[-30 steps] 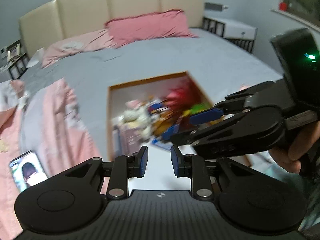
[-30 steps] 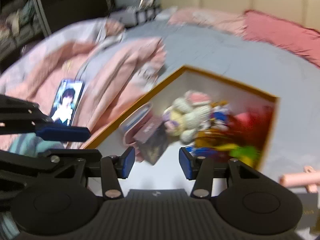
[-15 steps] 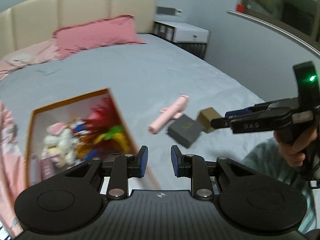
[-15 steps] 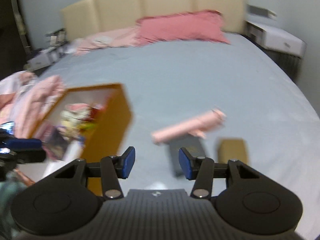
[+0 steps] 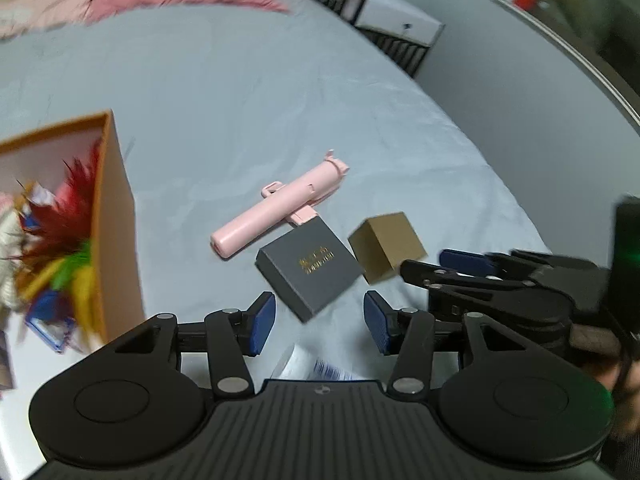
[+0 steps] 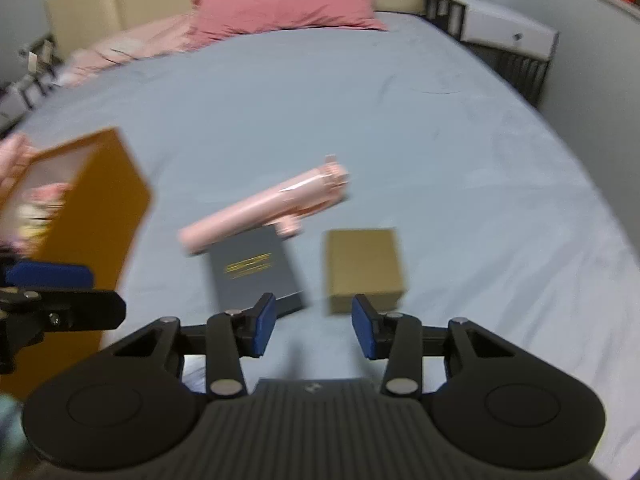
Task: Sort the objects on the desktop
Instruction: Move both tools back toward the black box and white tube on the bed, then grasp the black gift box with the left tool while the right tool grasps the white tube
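We hover over the bed | left gripper (image 5: 319, 322) opening, empty, above grey box (image 5: 310, 266) | right gripper (image 6: 313, 327) closing, empty, near brown box (image 6: 364, 266) | pink stick (image 5: 276, 210) touches grey box, awaiting orange bin (image 5: 116, 232)

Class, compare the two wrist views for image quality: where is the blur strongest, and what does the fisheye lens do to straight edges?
Left wrist view: the orange box and its feathers smear at the left edge, while the dark grey box stays fairly crisp; the sill at upper right bows. Right wrist view: softer overall, the pink stick streaked, the bed curving like a dome.
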Tool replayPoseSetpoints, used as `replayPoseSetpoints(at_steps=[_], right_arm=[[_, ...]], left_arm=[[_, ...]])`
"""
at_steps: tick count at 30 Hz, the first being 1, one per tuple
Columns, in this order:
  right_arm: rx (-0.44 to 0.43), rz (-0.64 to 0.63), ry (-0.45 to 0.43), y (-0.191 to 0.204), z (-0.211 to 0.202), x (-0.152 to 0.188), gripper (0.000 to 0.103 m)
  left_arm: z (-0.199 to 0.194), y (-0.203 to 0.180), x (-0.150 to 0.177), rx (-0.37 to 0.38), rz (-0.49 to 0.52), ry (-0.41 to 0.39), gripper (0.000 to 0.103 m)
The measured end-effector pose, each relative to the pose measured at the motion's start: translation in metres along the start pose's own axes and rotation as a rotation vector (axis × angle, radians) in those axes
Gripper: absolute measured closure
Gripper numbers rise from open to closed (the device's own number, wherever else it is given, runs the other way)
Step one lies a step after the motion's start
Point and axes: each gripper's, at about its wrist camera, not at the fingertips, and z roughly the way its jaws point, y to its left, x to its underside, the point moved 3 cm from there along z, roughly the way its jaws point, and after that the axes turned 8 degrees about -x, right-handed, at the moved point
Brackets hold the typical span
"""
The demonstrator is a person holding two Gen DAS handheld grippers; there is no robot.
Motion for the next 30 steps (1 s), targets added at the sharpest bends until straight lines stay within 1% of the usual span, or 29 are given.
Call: replayPoseSetpoints(at_steps=[3, 6, 9, 11, 12, 14, 15, 16, 18, 20, 22, 23, 25, 27, 30], right_arm=[[0.017, 0.032, 0.013, -0.012, 0.015, -0.01, 0.057], [0.027, 0.046, 0.025, -0.019, 0.03, -0.016, 0.057], [0.018, 0.019, 0.048, -0.015, 0.04, -0.015, 0.057], [0.004, -0.013, 0.066, -0.01, 0.045, -0.011, 0.057], [0.007, -0.032, 0.074, -0.007, 0.048, -0.011, 0.056], [0.026, -0.059, 0.076, -0.004, 0.052, -0.011, 0.055], [0.03, -0.067, 0.078, -0.004, 0.053, -0.011, 0.055], [0.035, -0.073, 0.082, -0.003, 0.054, -0.011, 0.053], [0.042, -0.088, 0.088, -0.001, 0.057, -0.01, 0.05], [0.054, -0.105, 0.092, 0.001, 0.059, -0.009, 0.05], [0.049, -0.099, 0.092, 0.0, 0.058, -0.008, 0.049], [0.048, -0.095, 0.092, -0.001, 0.059, -0.008, 0.049], [0.043, -0.086, 0.091, -0.002, 0.059, -0.009, 0.049], [0.037, -0.069, 0.084, -0.004, 0.059, -0.009, 0.049], [0.018, -0.04, 0.071, -0.007, 0.056, -0.008, 0.049]], left_arm=[[0.031, 0.003, -0.007, -0.015, -0.083, 0.052, 0.044], [0.06, 0.01, -0.009, -0.035, -0.169, 0.106, 0.044], [0.081, 0.02, -0.008, -0.059, -0.259, 0.144, 0.044], [0.092, 0.025, -0.006, -0.067, -0.293, 0.159, 0.044], [0.097, 0.027, -0.005, -0.069, -0.304, 0.168, 0.04], [0.105, 0.031, -0.001, -0.028, -0.342, 0.173, 0.034], [0.11, 0.032, 0.0, -0.005, -0.362, 0.184, 0.029], [0.114, 0.033, 0.002, 0.018, -0.377, 0.199, 0.028], [0.123, 0.032, 0.004, 0.066, -0.401, 0.22, 0.027], [0.127, 0.031, 0.004, 0.083, -0.407, 0.217, 0.027], [0.132, 0.032, 0.003, 0.108, -0.427, 0.221, 0.03], [0.133, 0.033, 0.002, 0.106, -0.434, 0.224, 0.03], [0.13, 0.033, 0.001, 0.097, -0.431, 0.214, 0.037], [0.12, 0.033, -0.001, 0.094, -0.415, 0.187, 0.047], [0.11, 0.031, -0.003, 0.088, -0.382, 0.161, 0.052]])
